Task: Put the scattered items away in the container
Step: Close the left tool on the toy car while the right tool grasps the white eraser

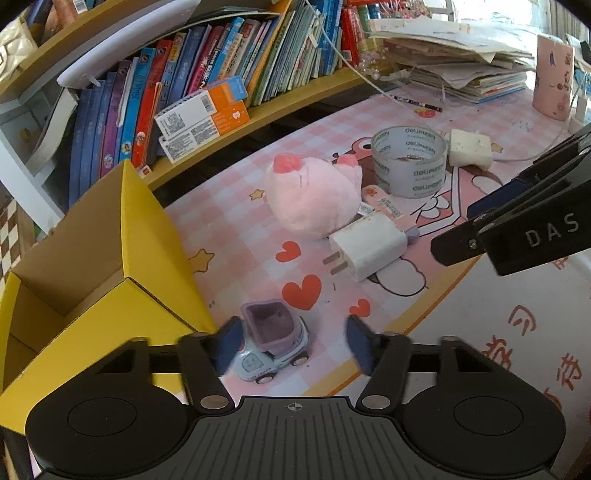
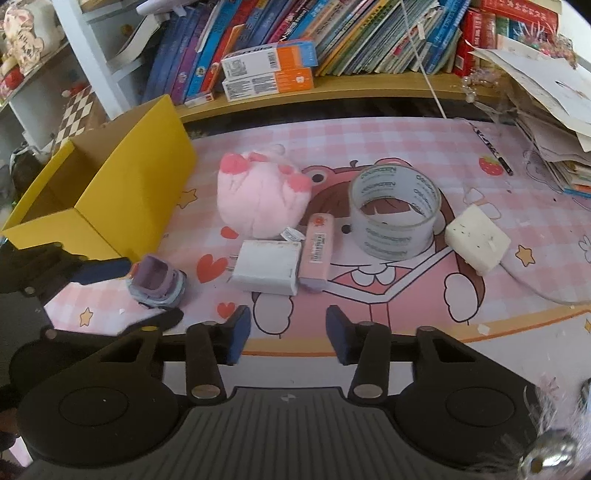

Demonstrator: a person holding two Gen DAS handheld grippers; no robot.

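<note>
A small lilac and pale-blue toy truck (image 1: 271, 341) (image 2: 157, 282) stands on the pink mat next to the yellow cardboard box (image 1: 155, 229) (image 2: 136, 199). My left gripper (image 1: 293, 345) (image 2: 151, 291) is open around it, with the truck close to the left finger. The right gripper (image 2: 289, 336) (image 1: 456, 230) is open and holds nothing; it hovers just in front of a white charger plug (image 2: 267, 271) (image 1: 365, 251). Behind the charger lie a pink plush (image 2: 258, 195) (image 1: 314, 199), a pink stick-shaped item (image 2: 317, 251), a clear tape roll (image 2: 393, 214) (image 1: 408, 162) and a white block (image 2: 476, 238) (image 1: 469, 147).
The box is open-topped and I see nothing inside it. A wooden shelf of books (image 2: 332, 33) runs along the back of the desk. A pile of papers (image 2: 554, 110) fills the back right corner, with a black marker (image 2: 493, 153) beside it. A white cable (image 2: 535, 288) trails from the white block.
</note>
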